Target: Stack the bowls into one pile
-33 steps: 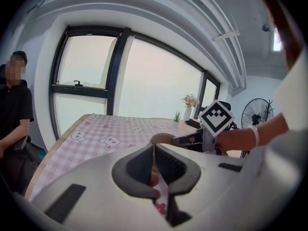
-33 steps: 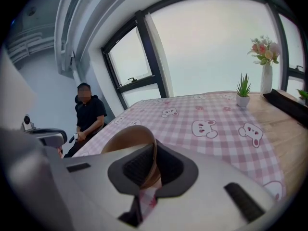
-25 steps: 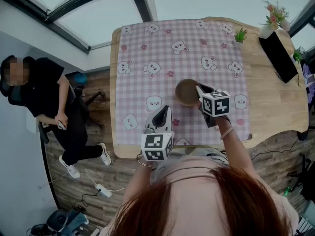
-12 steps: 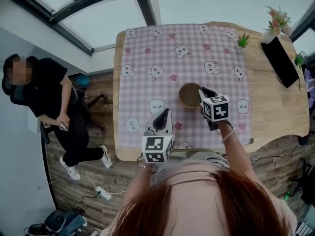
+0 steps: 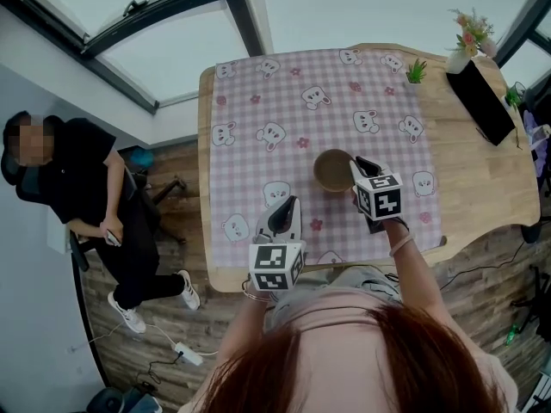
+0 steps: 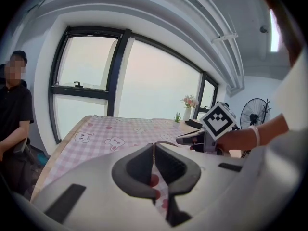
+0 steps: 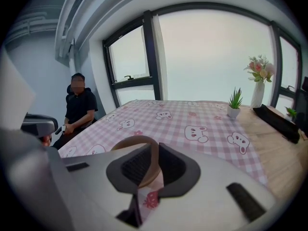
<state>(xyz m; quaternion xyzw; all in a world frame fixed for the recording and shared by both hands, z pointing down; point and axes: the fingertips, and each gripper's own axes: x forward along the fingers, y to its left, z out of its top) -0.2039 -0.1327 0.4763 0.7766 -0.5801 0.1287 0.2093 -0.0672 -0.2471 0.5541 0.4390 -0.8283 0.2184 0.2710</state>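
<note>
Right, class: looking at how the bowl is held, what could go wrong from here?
1. The right tool pinches the bowl by one side of its thin rim; lifted, it may tilt or slip out.
2. Dragged instead, it could rumple the tablecloth.
3. The left tool is shut and apart from the bowl, so nothing steadies it.

My left claw (image 5: pixel 286 206) hangs at the near left, its jaws pressed together with nothing between them. My right claw (image 5: pixel 359 165) sits farther out on the right, its jaws closed on the near right rim of the bowl (image 5: pixel 331 169). Both arms run out from under my head. The right forearm (image 5: pixel 415 269) shows longer than the left forearm (image 5: pixel 244 310), and the two claws are apart, not touching.
</note>
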